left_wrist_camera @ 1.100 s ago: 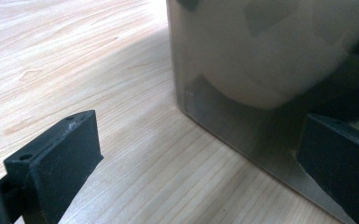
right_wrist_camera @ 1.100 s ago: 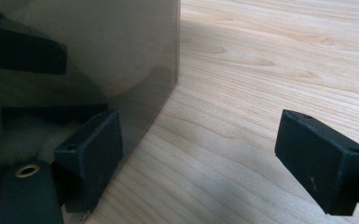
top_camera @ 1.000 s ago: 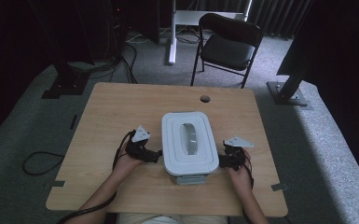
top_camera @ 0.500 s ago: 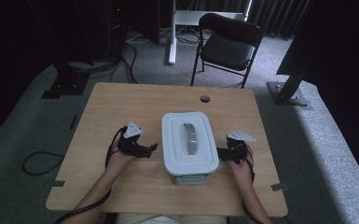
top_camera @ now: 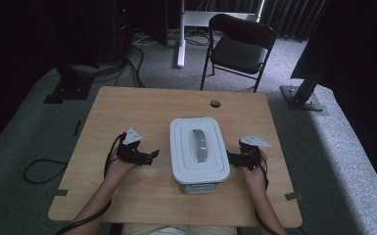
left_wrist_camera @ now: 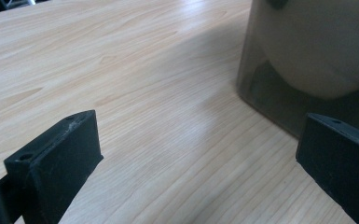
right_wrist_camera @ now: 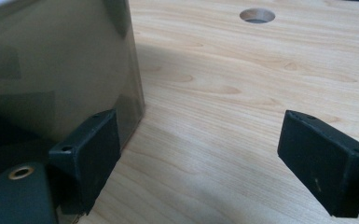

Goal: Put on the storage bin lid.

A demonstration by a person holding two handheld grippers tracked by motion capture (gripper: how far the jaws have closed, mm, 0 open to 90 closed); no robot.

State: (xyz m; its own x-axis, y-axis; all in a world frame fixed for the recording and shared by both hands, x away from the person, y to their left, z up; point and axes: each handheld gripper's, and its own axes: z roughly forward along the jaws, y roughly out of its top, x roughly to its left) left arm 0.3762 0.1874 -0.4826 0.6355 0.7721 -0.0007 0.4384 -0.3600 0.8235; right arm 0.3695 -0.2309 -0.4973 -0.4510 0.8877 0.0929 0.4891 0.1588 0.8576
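Lidded white box [top_camera: 199,149] mid-surface [top_camera: 127,107]; both grippers flank it, jaws wide, empty.
Left gripper [top_camera: 147,157] at 9 o'clock, right gripper [top_camera: 231,158] at 3. Likely best: close in level, evenly.

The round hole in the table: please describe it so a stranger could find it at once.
Start at the wooden table. Beyond the white lidded box, near the far edge facing the black chair, sits the round hole. It is the tabletop's one dark circle.

Hand-held gripper [right_wrist_camera: 200,154] gapes beside translucent container [right_wrist_camera: 56,70] on table [right_wrist_camera: 242,79].
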